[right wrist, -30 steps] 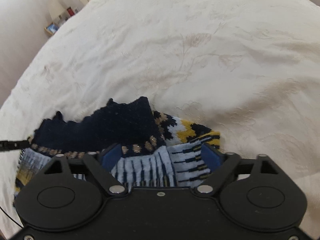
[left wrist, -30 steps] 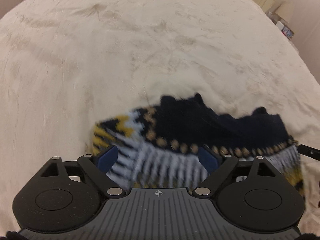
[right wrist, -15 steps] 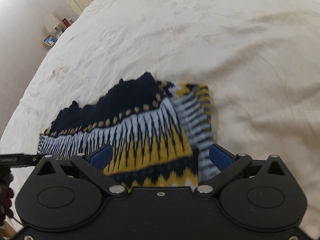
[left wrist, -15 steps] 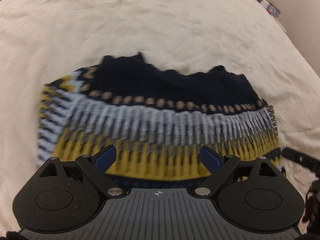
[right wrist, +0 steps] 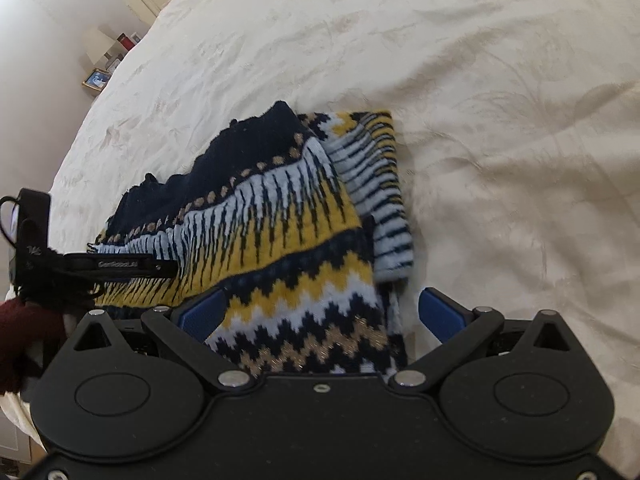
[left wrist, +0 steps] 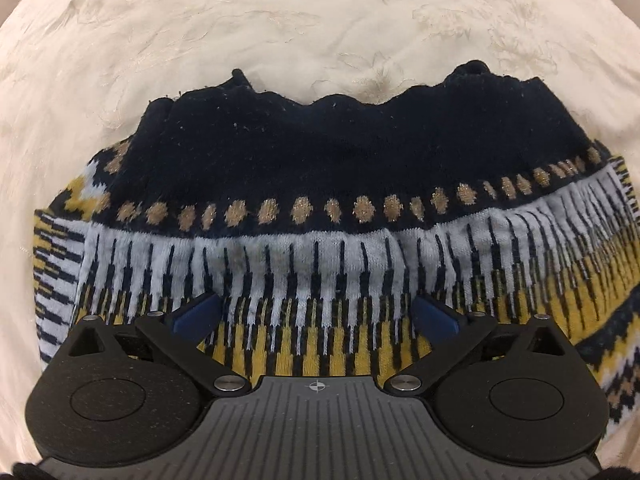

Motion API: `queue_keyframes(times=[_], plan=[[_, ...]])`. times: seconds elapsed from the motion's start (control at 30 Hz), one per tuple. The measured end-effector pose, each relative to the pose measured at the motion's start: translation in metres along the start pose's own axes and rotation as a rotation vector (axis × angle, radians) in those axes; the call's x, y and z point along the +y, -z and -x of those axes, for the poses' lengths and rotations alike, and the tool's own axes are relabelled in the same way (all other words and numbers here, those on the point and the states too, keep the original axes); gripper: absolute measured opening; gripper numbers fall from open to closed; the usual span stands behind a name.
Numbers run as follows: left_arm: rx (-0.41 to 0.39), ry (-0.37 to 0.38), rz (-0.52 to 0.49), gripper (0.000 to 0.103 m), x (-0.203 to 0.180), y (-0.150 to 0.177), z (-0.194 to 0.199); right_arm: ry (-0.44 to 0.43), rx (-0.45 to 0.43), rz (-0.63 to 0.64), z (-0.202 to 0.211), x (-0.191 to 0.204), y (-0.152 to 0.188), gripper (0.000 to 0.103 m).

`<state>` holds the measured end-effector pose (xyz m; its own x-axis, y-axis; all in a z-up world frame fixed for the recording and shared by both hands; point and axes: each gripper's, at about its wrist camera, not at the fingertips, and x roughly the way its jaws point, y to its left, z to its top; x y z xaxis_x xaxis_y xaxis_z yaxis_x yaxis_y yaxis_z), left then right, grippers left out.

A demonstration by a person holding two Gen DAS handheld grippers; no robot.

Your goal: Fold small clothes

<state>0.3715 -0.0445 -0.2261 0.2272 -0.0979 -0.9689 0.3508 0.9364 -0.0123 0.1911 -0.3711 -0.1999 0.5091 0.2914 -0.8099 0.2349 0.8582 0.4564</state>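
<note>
Your knitted sweater (left wrist: 320,200) lies folded on the cream bedspread (left wrist: 320,20), its navy band farthest from you, then a row of gold dots, pale blue and navy spikes, and yellow nearest your left gripper (left wrist: 316,314). That gripper hangs over the sweater's near edge with its blue pads (left wrist: 196,314) spread wide apart and nothing pinched between them; the knit shows plainly in the gap. In the right wrist view the sweater (right wrist: 280,232) sits as a stacked fold, with a striped sleeve (right wrist: 376,200) tucked along its right side and a zigzag hem closest to the camera. Your right gripper (right wrist: 320,314) is likewise wide open, one pad over the zigzag hem and the other over bare bedspread (right wrist: 500,160) just beside the garment's edge, gripping nothing. Your left gripper (right wrist: 120,266) reaches in from the left over the fold. A picture frame (right wrist: 96,79) stands near the wall beyond the bed
</note>
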Motion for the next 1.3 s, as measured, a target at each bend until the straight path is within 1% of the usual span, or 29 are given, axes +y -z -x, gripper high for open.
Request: queue_keyframes(times=[0.1, 0.2, 0.33, 0.5, 0.6, 0.77, 0.87, 0.9, 1.17, 1.3], plan=[[-0.008, 0.008, 0.005, 0.103, 0.005, 0.003, 0.005, -0.009, 0.006, -0.008, 0.000, -0.006, 0.000, 0.103], [-0.022, 0.011, 0.038, 0.102, 0.008, 0.006, 0.022, -0.020, 0.012, -0.008, -0.001, -0.010, -0.002, 0.103], [-0.026, 0.022, 0.074, 0.102, 0.006, 0.027, 0.039, -0.034, 0.021, 0.000, -0.003, -0.013, -0.005, 0.103], [-0.008, -0.006, 0.031, 0.103, -0.006, 0.050, 0.039, -0.062, 0.040, 0.003, -0.007, -0.018, -0.007, 0.103], [0.004, -0.006, 0.049, 0.103, -0.005, 0.049, 0.031, -0.084, 0.057, -0.005, -0.011, -0.024, -0.010, 0.103], [0.042, -0.001, 0.091, 0.103, 0.004, 0.032, 0.015, -0.149, 0.084, -0.077, -0.019, -0.038, -0.015, 0.103], [0.044, -0.002, 0.091, 0.103, 0.002, 0.035, 0.013, -0.192, 0.106, -0.114, -0.026, -0.045, -0.019, 0.103], [0.044, 0.001, 0.089, 0.103, 0.006, 0.023, 0.011, -0.207, 0.119, -0.127, -0.029, -0.048, -0.021, 0.103], [0.039, 0.001, 0.092, 0.103, 0.007, 0.033, 0.015, -0.341, 0.183, -0.179, -0.057, -0.055, -0.036, 0.103], [0.038, -0.005, 0.093, 0.103, 0.006, 0.035, 0.015, -0.379, 0.209, -0.197, -0.072, -0.054, -0.043, 0.103]])
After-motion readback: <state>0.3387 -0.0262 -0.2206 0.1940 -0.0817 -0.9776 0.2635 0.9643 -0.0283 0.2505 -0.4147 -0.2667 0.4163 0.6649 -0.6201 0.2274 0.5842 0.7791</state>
